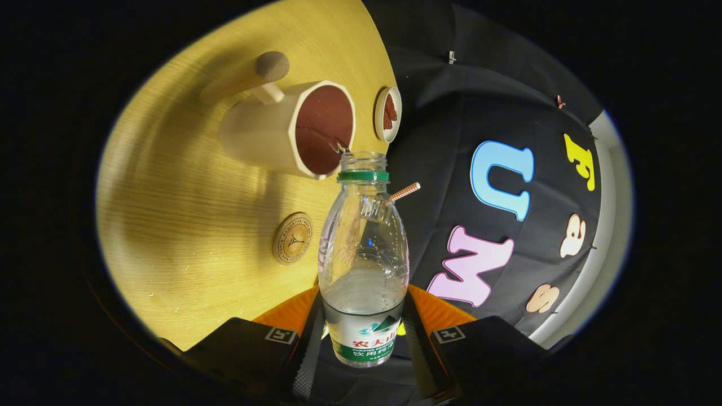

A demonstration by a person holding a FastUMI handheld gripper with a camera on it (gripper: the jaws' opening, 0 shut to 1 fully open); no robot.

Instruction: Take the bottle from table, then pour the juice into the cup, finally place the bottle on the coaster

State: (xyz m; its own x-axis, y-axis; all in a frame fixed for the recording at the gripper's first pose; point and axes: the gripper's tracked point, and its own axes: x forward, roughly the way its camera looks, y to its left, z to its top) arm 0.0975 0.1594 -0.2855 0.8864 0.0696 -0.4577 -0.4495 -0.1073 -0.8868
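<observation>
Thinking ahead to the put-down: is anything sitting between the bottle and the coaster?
Nothing visible does. The bottle, held between the gripper jaws, is tipped at the cup; the coaster lies on bare table beside it, nearer than the cup.

Uncapped bottle tipped at the cup

Clear bottle (363,265) between the fingers, mouth at the cream cup's (293,131) rim; round wooden coaster (293,237) beside it, ahead.

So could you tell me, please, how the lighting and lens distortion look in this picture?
Gripper view: the fisheye bends the table edge into a curve; the cup throws a soft shadow across the wood; the clear bottle, held between the gripper fingers, carries small bright glints; the coaster is sharp and evenly lit.
</observation>
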